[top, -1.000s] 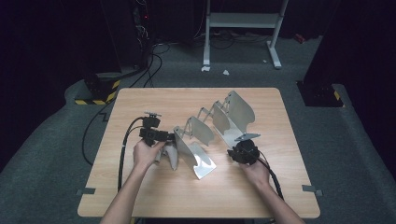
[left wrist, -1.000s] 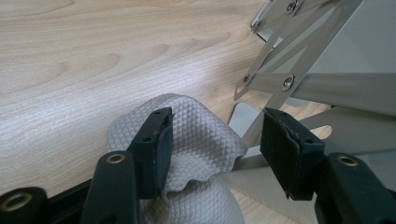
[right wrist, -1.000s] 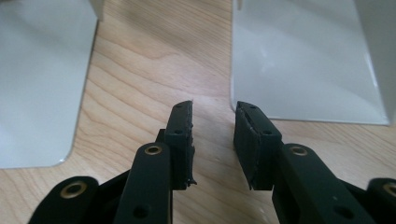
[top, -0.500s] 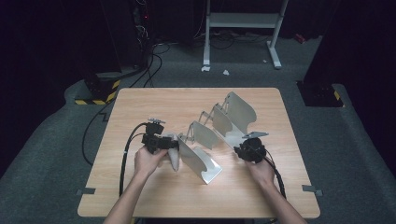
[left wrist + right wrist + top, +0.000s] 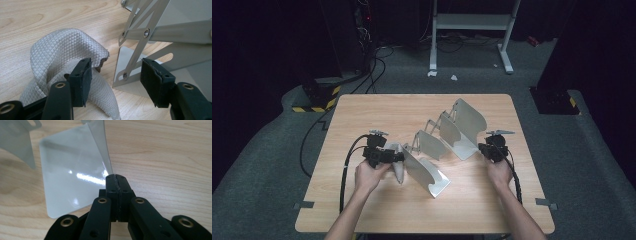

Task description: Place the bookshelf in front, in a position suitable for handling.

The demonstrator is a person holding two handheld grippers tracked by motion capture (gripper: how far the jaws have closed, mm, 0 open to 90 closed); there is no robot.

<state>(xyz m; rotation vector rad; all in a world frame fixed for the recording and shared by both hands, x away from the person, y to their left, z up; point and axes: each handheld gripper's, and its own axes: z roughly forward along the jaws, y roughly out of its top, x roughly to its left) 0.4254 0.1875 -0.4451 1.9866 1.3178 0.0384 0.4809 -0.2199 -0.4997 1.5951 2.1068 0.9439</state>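
A grey metal folding rack with several upright plates joined by scissor bars stands across the middle of the wooden table. My left gripper is at its near-left end, open. In the left gripper view the rack's bars stand between the jaws, untouched. A grey quilted cloth lies bunched under the left jaw; in the high view the cloth hangs below the hand. My right gripper has just closed; its jaws pinch the thin edge of a rack plate.
Black cables trail from both grippers toward the table's front. A white metal stand is on the floor behind the table. A black-and-yellow striped block lies at the rear left. Bare wood surrounds the rack.
My right hand moved right and away from the person, to the rack's right-hand plate. My left hand shifted slightly nearer with the cloth. The rack stands much as before.
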